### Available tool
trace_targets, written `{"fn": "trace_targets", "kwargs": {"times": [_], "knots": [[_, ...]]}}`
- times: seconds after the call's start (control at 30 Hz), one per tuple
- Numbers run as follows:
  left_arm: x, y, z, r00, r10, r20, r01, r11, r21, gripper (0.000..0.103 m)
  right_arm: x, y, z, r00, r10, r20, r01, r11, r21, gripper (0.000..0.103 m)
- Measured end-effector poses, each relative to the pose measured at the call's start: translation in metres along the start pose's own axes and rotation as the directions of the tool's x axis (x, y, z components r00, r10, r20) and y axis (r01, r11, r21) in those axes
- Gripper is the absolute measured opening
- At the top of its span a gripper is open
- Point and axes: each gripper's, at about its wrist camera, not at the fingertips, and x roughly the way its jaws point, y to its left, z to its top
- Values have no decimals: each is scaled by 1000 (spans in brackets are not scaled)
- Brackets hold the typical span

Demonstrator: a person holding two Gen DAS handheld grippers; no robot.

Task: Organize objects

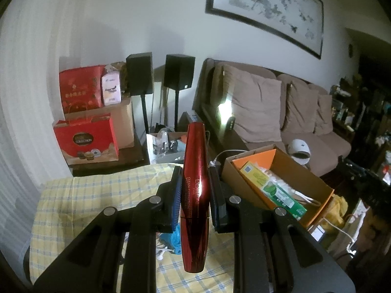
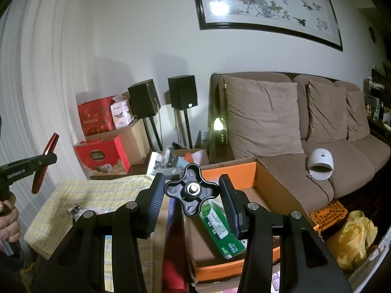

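With my left tool [image 1: 195,190] clamped on the red mascara tube [image 1: 195,195] and my right tool [image 2: 191,202] gripping a black star knob [image 2: 192,190] over the cardboard box [image 2: 276,190] (a green carton [image 2: 220,229] already inside), I judge sorting is midway.

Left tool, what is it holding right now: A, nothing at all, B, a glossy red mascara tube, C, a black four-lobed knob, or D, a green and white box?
B: the left tool is clamped on the glossy red mascara tube, which stands upright between its pads; the right wrist view shows the same tube in that tool from the side.
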Motion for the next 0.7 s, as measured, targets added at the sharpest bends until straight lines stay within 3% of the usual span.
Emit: {"fn": "trace_targets", "kwargs": {"times": [0.7], "knots": [[0, -12, 5, 1000, -19, 4, 19, 1000, 10, 19, -2, -8, 2, 1000, -27, 5, 27, 1000, 10, 46]]}}
